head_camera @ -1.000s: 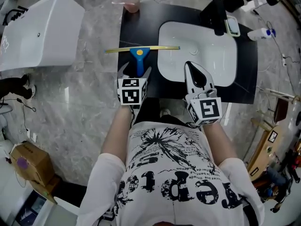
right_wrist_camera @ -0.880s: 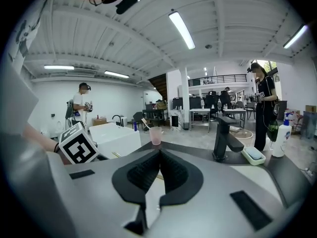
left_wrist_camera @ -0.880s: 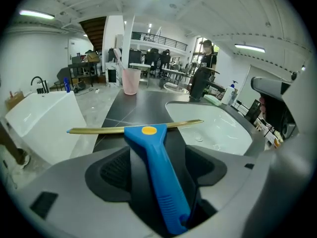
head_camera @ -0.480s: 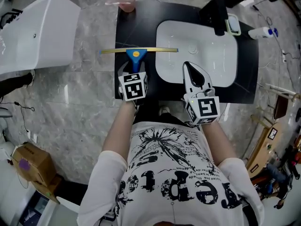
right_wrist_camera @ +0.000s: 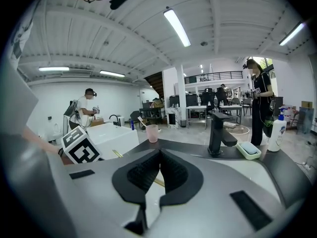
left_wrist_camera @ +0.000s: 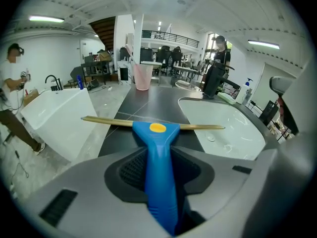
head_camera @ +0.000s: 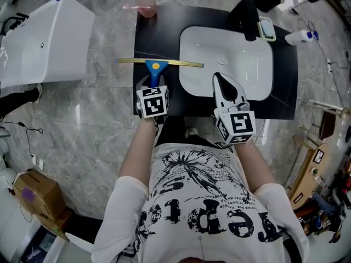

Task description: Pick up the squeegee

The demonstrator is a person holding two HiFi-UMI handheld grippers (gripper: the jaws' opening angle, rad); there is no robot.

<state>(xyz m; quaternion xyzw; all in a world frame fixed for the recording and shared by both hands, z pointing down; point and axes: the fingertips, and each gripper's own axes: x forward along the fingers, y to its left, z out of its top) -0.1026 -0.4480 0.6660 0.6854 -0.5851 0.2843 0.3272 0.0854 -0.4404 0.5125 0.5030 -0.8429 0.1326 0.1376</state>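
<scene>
The squeegee [head_camera: 156, 71] has a blue handle and a long yellow blade and lies on the black counter [head_camera: 159, 32], left of the white sink basin [head_camera: 192, 43]. My left gripper [head_camera: 155, 81] points down over the handle. In the left gripper view the handle [left_wrist_camera: 157, 148] runs between the two jaws, which are closing; a little black pad still shows on each side of it. My right gripper [head_camera: 222, 76] hovers over the basin's near rim, shut with nothing in it; its tips meet in the right gripper view [right_wrist_camera: 159, 152].
A pink cup [head_camera: 145, 4] stands at the counter's far left corner. A black faucet [head_camera: 248, 15] and a soap dish [head_camera: 267, 29] sit behind the basin. A white tub [head_camera: 44, 37] stands to the left on the marble floor, and a spray bottle [head_camera: 301, 36] lies at the right.
My left gripper has sunk forward over the squeegee handle and its jaws have narrowed around it. The right gripper has stayed over the basin's rim.
</scene>
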